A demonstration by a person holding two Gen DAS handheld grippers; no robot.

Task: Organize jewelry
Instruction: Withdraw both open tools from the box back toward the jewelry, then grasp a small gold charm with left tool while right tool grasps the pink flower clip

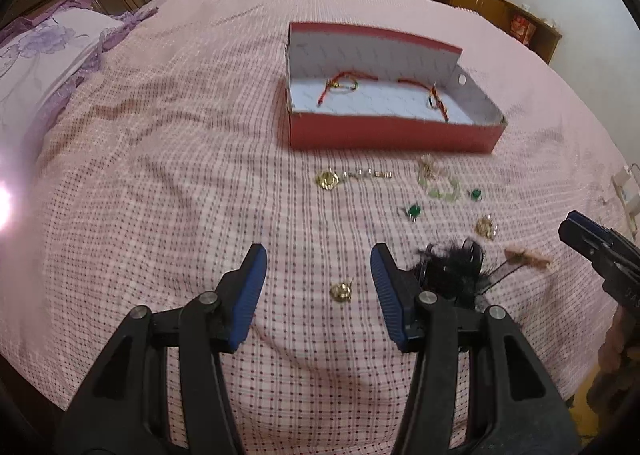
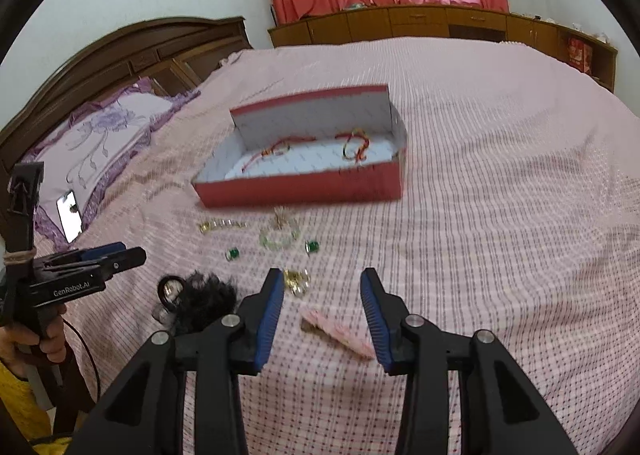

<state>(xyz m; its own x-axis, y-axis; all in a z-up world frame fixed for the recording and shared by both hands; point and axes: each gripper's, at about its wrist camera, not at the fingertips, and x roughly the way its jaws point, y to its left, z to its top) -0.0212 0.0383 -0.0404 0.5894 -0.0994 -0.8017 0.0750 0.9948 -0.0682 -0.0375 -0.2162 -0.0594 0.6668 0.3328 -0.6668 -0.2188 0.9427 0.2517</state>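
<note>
An open red box (image 1: 392,137) (image 2: 304,189) sits on the bed with two red cord bracelets (image 1: 340,85) (image 2: 356,147) inside. In front of it lie a gold flower piece with chain (image 1: 328,179), a clear bead bracelet (image 1: 440,185) (image 2: 280,239), two green earrings (image 1: 413,211) (image 2: 233,253), a gold earring (image 1: 486,227) (image 2: 297,279), a black feather piece (image 1: 452,267) (image 2: 204,295) and a pink hair clip (image 2: 340,331). My left gripper (image 1: 318,259) is open over a small gold earring (image 1: 341,291). My right gripper (image 2: 322,283) is open above the pink clip.
The pink checked bedspread (image 1: 160,175) covers the whole bed. A purple pillow (image 2: 96,139) and a lit phone (image 2: 71,215) lie at the left by the wooden headboard (image 2: 132,51). Low wooden cabinets (image 2: 420,21) line the far wall.
</note>
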